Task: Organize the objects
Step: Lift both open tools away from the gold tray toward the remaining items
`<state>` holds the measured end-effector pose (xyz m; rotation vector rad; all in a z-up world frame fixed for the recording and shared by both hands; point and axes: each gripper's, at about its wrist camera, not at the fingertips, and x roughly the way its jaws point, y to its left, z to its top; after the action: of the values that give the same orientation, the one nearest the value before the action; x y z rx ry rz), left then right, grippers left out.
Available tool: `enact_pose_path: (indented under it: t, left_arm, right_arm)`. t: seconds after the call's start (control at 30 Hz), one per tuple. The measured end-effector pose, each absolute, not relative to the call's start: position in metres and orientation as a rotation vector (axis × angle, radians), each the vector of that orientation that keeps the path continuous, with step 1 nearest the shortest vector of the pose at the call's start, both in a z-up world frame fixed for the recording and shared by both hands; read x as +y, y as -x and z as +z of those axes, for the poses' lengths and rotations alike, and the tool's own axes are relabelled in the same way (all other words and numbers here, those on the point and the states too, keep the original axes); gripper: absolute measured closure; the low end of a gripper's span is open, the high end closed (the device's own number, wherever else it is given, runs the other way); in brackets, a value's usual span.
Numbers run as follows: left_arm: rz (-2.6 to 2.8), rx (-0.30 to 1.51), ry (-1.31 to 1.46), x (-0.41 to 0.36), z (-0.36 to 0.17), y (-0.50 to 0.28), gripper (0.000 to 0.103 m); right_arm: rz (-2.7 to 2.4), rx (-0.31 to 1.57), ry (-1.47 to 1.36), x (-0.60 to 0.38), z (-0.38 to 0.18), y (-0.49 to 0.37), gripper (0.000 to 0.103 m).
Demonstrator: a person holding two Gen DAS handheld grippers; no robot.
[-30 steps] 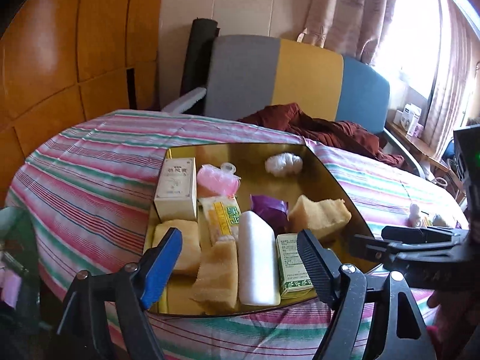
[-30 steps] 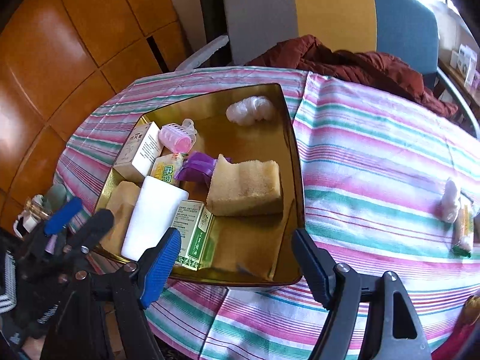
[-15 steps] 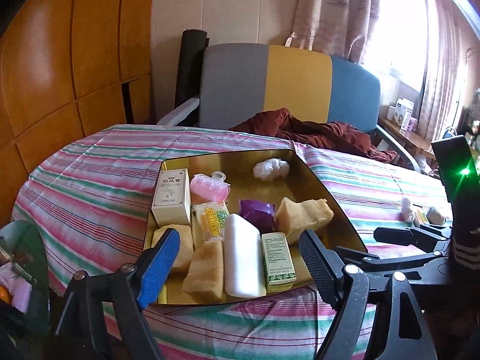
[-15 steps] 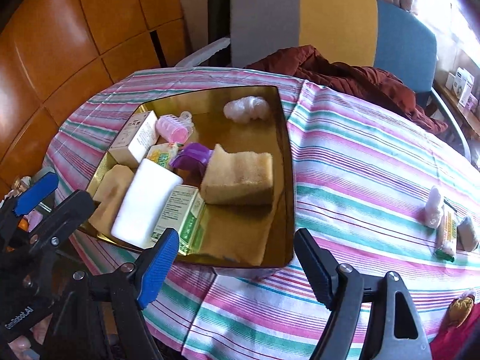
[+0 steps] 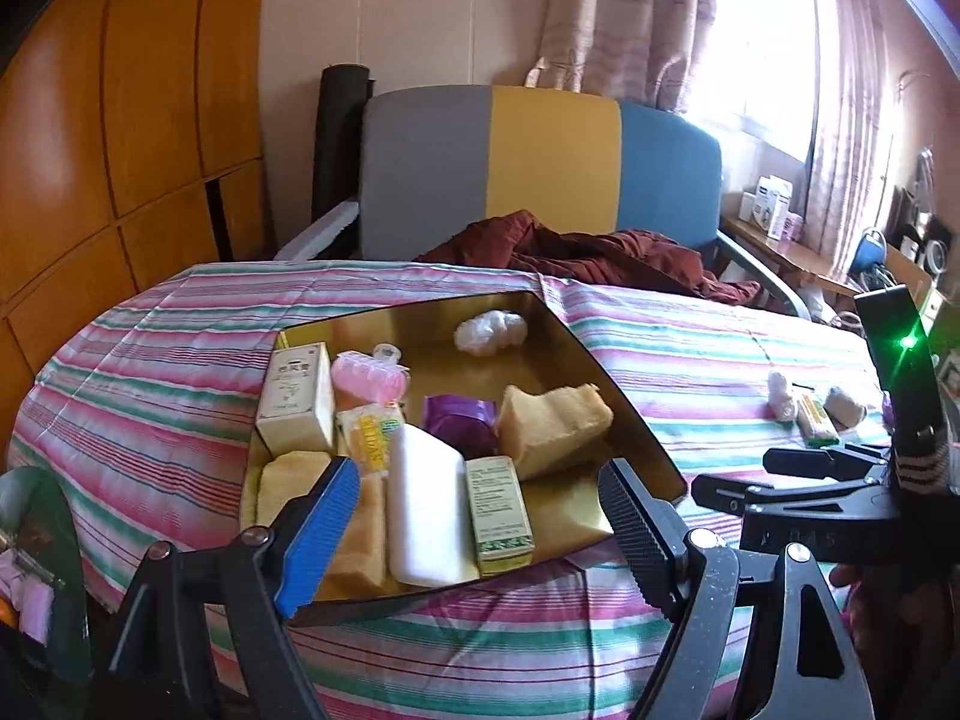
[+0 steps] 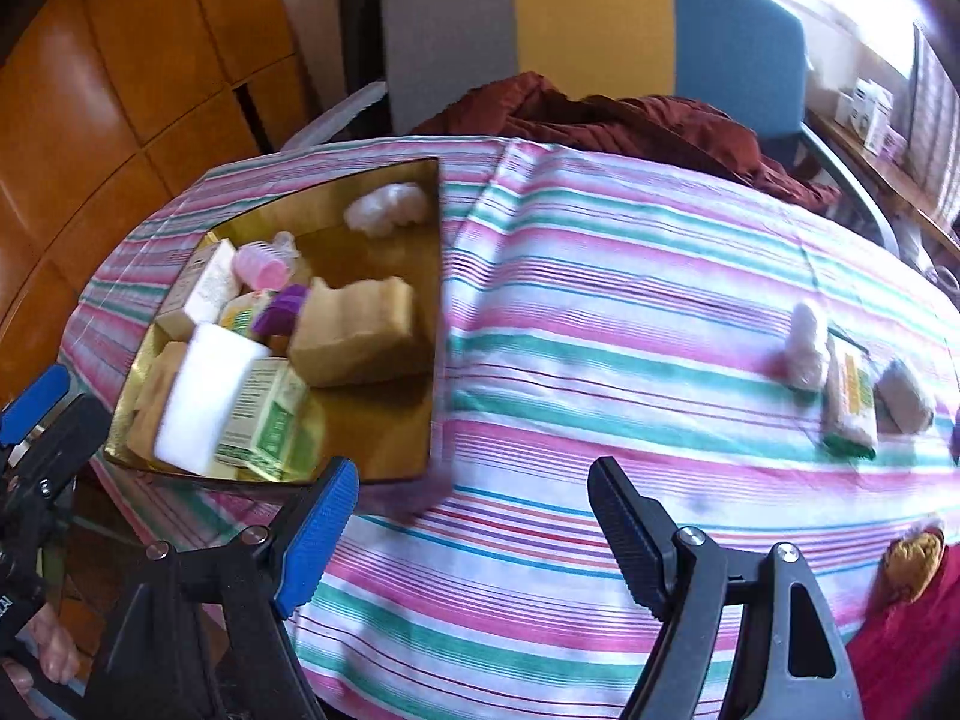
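The left tool [image 5: 474, 510] stands wide apart, with nothing between its blue pad and its black pad. It hangs over the near edge of the gold tray [image 5: 624, 420], touching none of the things inside. The right tool [image 6: 474, 525] is spread just as wide and is likewise empty; it hovers above bare striped cloth [image 6: 600, 312] on the worktop, to the right of the tray.

The tray sits on the left part of the worktop and is crowded. A white block [image 5: 423, 510] lies near the front, with a green-and-white box [image 5: 498, 507] just to its right. A tan sponge [image 5: 552, 429] leans beyond that box, beside a purple packet [image 5: 459, 417]. At the far left of the tray stands a cream carton [image 5: 297, 399], with a pink roller [image 5: 369, 375] next to it. A white cotton wad [image 5: 489, 330] lies alone at the far end.

Well apart, on the right side of the worktop, three small things lie close together: a pale pink bundle [image 6: 804, 354], a yellow-and-green packet [image 6: 849, 405] and a grey lump [image 6: 906, 396].
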<state>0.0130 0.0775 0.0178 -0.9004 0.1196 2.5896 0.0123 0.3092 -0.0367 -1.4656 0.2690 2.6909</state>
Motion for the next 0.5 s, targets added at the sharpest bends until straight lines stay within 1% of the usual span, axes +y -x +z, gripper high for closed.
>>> enact_pose_path:
  t: [0.5]
  left_arm:
    - [2.439, 0.210, 0.924, 0.119, 0.004, -0.023, 0.020]
  right_arm:
    - [2.484, 0.405, 1.499, 0.377, -0.068, -0.037, 0.023]
